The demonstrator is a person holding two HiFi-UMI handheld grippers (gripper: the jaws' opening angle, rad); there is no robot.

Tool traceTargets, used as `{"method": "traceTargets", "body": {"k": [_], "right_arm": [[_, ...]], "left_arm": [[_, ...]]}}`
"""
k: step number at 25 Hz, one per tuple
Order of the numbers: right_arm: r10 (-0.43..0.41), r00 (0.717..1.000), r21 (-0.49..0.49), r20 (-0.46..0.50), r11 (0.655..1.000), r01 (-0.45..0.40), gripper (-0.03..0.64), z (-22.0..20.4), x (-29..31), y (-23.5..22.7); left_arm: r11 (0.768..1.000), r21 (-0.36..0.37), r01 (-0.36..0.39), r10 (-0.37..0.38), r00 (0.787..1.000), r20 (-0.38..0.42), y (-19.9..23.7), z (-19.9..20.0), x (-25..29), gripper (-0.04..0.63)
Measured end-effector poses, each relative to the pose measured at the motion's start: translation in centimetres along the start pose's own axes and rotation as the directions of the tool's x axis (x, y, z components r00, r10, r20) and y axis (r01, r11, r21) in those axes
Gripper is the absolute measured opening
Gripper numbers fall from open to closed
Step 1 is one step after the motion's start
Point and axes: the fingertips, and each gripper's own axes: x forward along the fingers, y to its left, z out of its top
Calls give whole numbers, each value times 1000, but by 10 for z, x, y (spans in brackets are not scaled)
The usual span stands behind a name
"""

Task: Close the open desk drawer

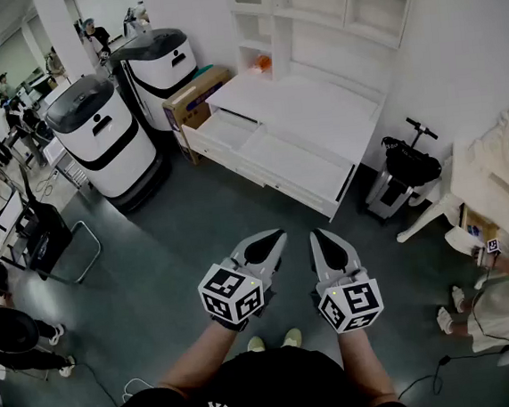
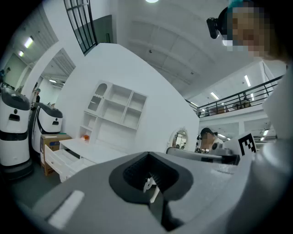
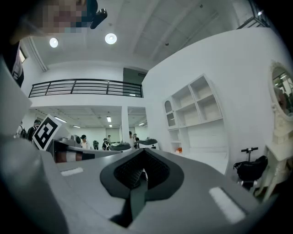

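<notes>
A white desk [image 1: 312, 103] with shelves above it stands against the far wall across the dark floor. Its left drawer [image 1: 228, 129] is pulled out toward me, and a wider drawer [image 1: 297, 165] beside it also stands out. In the left gripper view the open drawer [image 2: 58, 157] shows at the lower left. Both grippers are held level in front of me, well short of the desk and touching nothing. The left gripper [image 1: 274, 236] [image 2: 150, 185] is shut and empty. The right gripper [image 1: 318, 235] [image 3: 139, 176] is shut and empty too.
Two white-and-black wheeled machines [image 1: 105, 136] [image 1: 159, 69] and a cardboard box [image 1: 192, 97] stand left of the desk. A black scooter [image 1: 408, 165] leans at its right end. A white vanity [image 1: 494, 175] and a seated person [image 1: 506, 304] are at right; several people are at far left.
</notes>
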Motion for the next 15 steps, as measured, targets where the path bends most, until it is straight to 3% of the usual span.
{"method": "traceTargets", "body": {"k": [15], "right_arm": [[26, 1000, 33, -2, 999, -26, 23, -4, 0, -2]], "left_arm": [[1000, 0, -6, 6, 1000, -7, 4, -4, 7, 0]]}}
